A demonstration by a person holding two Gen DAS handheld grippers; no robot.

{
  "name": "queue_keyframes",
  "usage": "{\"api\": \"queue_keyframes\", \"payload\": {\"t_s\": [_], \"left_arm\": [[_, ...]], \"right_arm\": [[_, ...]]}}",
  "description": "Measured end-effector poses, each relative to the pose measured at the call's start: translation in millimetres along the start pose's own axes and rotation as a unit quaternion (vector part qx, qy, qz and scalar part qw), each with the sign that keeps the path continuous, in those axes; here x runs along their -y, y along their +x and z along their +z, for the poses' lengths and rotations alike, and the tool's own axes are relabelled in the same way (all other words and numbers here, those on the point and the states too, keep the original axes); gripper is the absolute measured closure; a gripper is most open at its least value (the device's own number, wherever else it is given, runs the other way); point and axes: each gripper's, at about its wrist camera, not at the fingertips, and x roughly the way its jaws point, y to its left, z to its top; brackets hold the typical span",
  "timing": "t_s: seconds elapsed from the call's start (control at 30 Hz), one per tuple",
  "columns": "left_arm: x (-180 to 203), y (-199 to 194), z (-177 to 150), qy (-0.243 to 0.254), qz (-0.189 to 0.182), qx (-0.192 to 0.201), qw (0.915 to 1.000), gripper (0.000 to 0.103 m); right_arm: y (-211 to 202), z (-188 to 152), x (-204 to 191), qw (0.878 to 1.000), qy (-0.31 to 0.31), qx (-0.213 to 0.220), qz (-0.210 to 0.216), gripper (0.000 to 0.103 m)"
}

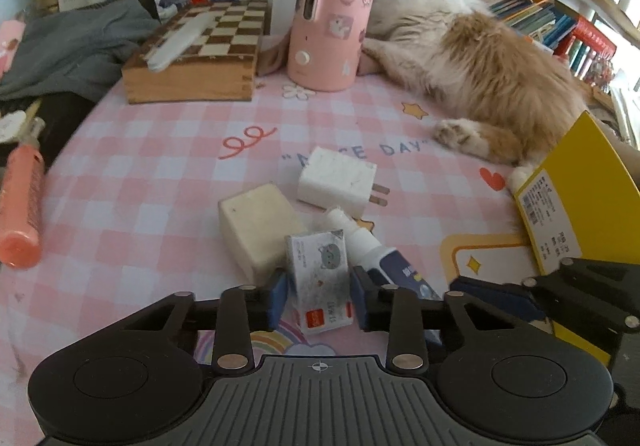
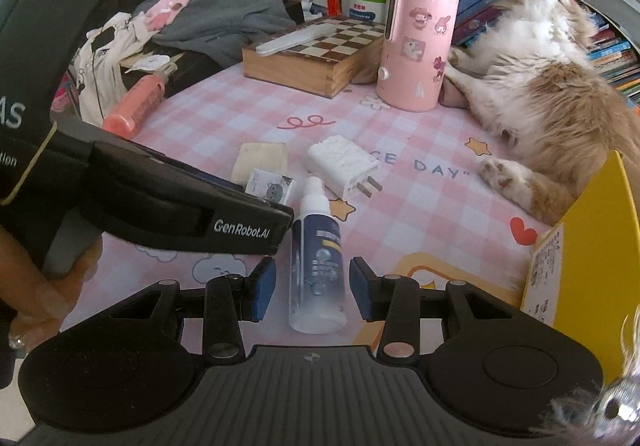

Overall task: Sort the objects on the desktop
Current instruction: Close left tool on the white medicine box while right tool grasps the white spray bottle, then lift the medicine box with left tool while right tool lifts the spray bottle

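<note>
Two grippers point steeply down over the pink checked mat (image 1: 160, 182). Left gripper (image 1: 318, 296) closes its blue pads on a small cardboard box (image 1: 320, 278). Right gripper (image 2: 313, 288) stands narrow around the smooth plastic spray bottle (image 2: 316, 262), pads apart from it, beside the box.

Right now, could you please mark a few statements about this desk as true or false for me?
1. The spray bottle lies on its side between the right gripper's fingers. True.
2. The pink cylinder has tipped over. False: it stands upright beside the chessboard box.
3. A cat lies with a paw on the checked mat. True.
4. The white charger rests on top of the chessboard box. False: it lies on the checked mat.
</note>
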Motion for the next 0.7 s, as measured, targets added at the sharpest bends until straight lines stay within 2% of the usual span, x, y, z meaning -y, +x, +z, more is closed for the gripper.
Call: {"api": "queue_keyframes", "payload": {"t_s": [0.17,0.53,0.7], "left_arm": [[-5.8,-8.3,-2.1,-0.009,0.008,0.010,0.9999,0.073],[-40.8,-48.9,-24.9,-0.090,0.015,0.023,0.9956,0.073],[-42.8,-55.3,-31.1,-0.104,0.012,0.026,0.9942,0.073]], "right_arm": [[3.6,1.5,0.6,1.000,0.001,-0.002,0.002,0.064],[15.9,8.7,2.6,1.000,0.011,-0.012,0.015,0.065],[23.3,10.3,-0.4,0.999,0.009,-0.022,0.025,0.066]]}}
